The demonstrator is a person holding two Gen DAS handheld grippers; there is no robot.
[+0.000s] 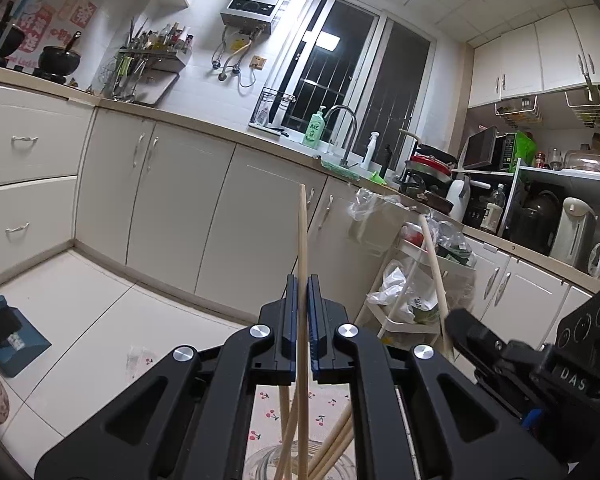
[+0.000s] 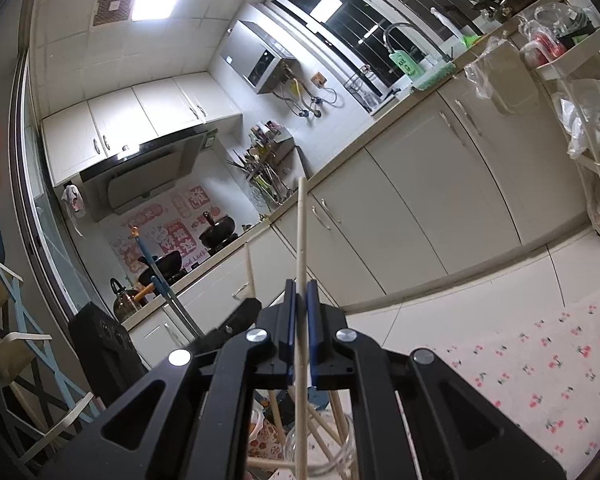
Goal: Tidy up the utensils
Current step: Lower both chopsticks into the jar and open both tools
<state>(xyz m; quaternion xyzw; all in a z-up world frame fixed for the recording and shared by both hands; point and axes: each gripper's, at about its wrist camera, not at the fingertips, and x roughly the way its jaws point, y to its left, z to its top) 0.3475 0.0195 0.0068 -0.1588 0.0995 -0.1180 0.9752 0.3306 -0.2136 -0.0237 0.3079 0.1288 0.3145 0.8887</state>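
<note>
My left gripper [image 1: 302,280] is shut on a pale wooden chopstick [image 1: 302,236] that sticks up past the blue pads. Its lower end reaches down to a clear glass [image 1: 268,462] holding several more chopsticks. My right gripper [image 2: 301,284] is shut on another chopstick [image 2: 300,236], also held upright over the same glass [image 2: 296,446]. Both grippers are close together above the glass. In the left wrist view the right gripper [image 1: 454,320] shows at the right with its chopstick [image 1: 434,264]. In the right wrist view the left gripper [image 2: 244,306] shows at the left with its chopstick [image 2: 250,268].
A cherry-print tablecloth [image 2: 540,380] covers the table under the glass. White kitchen cabinets [image 1: 172,200] run along the far wall. A white cart [image 1: 412,280] with plastic bags stands by them, and a blue dustpan [image 1: 12,340] lies on the floor. A folding chair [image 2: 16,340] is at the left.
</note>
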